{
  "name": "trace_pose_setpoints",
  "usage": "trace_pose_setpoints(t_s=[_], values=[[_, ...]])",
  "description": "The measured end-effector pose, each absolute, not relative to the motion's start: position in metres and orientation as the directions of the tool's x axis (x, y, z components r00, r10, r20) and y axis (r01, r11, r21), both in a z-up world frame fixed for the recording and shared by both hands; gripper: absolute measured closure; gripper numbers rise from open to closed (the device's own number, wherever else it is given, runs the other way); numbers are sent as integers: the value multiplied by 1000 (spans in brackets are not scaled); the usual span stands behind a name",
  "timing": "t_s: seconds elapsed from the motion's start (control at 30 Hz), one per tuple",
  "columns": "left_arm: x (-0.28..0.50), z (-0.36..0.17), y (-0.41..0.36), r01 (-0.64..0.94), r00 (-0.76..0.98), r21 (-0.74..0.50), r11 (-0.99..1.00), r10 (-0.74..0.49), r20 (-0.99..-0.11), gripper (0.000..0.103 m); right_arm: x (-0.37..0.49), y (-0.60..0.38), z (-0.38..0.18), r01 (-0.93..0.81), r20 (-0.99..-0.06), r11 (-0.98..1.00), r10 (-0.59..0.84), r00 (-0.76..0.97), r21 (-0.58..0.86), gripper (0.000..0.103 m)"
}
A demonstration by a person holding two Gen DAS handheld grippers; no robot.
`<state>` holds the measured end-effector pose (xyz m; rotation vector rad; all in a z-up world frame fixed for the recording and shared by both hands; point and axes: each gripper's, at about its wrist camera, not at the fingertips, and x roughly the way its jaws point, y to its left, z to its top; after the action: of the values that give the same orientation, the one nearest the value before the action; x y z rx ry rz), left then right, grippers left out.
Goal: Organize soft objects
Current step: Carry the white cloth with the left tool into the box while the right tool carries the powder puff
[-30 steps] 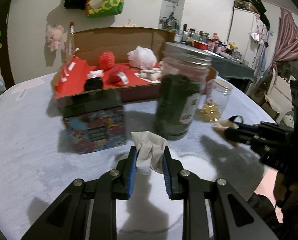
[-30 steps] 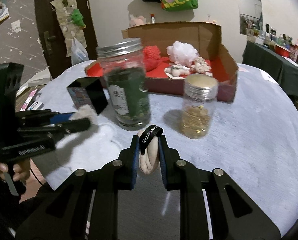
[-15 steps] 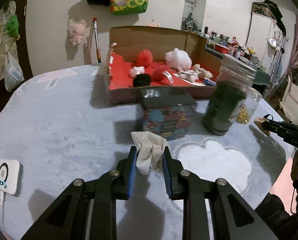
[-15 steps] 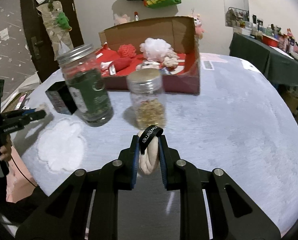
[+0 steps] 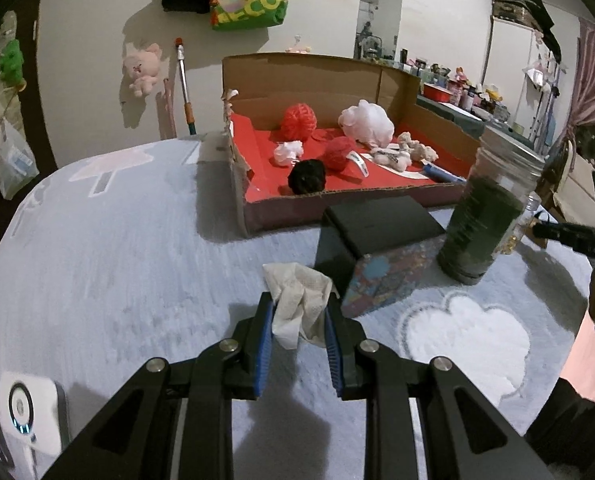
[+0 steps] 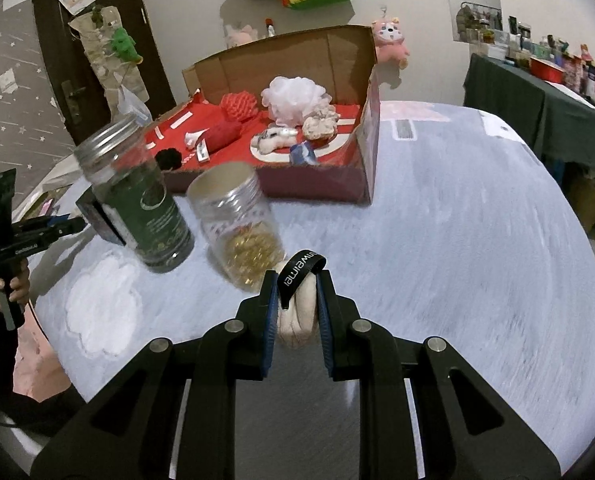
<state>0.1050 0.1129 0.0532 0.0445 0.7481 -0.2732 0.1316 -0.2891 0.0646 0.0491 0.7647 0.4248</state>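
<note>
Carrying, both hands loaded: the left gripper (image 5: 299, 322) is clamped on a crumpled white tissue (image 5: 297, 304), and the right gripper (image 6: 297, 304) is squeezed tight on a cream cloth roll (image 6: 297, 318) bound by a black band (image 6: 299, 272). Everything here hangs off the cardboard box (image 5: 321, 80), the red-lined one at the far side of the table, with yarn balls, a white pouf (image 5: 367, 122) and other soft bits lying inside it.

The tissue sits in front of the box, on the near side of the patterned tin (image 5: 381, 252) that stands just before the box's front wall. The cloth roll is also in front of the box, just behind the jar of gold beads (image 6: 243, 232), with the dark green jar (image 6: 145, 200) to that jar's left.

My read: delivery is the step, and the trick is clearance. Each hand should lift its load above the tin and the jar lids, then cross the low front wall of the box rather than the tall back flap. Pick a bare red patch and let go only once the load is over the lining. The tissue is light and may cling to a pad; the roll may tumble, so release it low.
</note>
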Motion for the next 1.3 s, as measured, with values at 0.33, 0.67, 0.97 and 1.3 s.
trace_pose_setpoints(t_s=[0.33, 0.67, 0.97, 1.3], values=[[134, 59, 120, 313, 685, -10, 950, -233, -690, 78, 167, -297, 81, -427, -662, 883, 441, 606, 197, 85], [170, 92, 119, 397, 661, -18, 918, -299, -688, 78, 200, -287, 100, -497, -657, 838, 508, 557, 226, 85], [202, 112, 72, 495, 612, -20, 869, -364, -702, 78, 231, -255, 117, -585, -667, 780, 560, 492, 224, 85], [242, 113, 9, 591, 512, 13, 807, -362, -779, 78, 266, -202, 117, -665, -736, 728, 542, 405, 170, 85]])
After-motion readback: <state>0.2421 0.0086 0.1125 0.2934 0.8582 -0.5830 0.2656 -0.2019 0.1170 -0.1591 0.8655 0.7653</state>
